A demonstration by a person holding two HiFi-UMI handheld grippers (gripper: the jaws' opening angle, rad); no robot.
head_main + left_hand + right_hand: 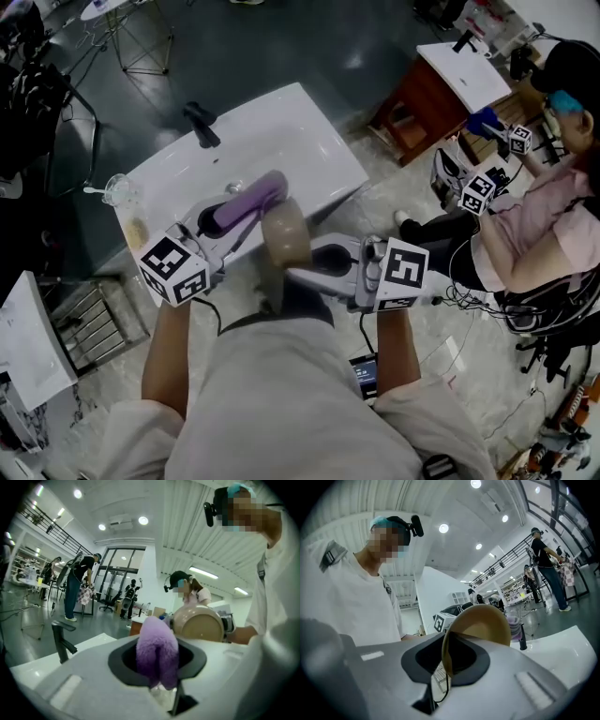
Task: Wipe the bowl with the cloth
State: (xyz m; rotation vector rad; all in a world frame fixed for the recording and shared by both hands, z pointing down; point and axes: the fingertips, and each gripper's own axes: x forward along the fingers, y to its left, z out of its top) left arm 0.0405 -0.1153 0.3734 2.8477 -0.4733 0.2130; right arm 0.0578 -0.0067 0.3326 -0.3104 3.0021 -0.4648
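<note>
My left gripper (223, 221) is shut on a fluffy purple cloth (251, 200), which sticks out from between its jaws (158, 651). The right gripper (302, 273) is shut on the rim of a tan bowl (286, 234), held on edge just above the front of the white washbasin (281, 141). The cloth's tip lies against the bowl's upper side. From the left gripper view the bowl's underside (201, 625) shows just behind the cloth. In the right gripper view the bowl (483, 625) rises from the jaws with its rim between them, and the cloth (513, 629) peeks out behind it.
A black faucet (202, 124) stands at the back of the basin. A glass cup (117, 190) sits on the basin's left corner. Another person with grippers (553, 216) sits at the right beside a brown cabinet (422, 103). Cables lie on the floor at the right.
</note>
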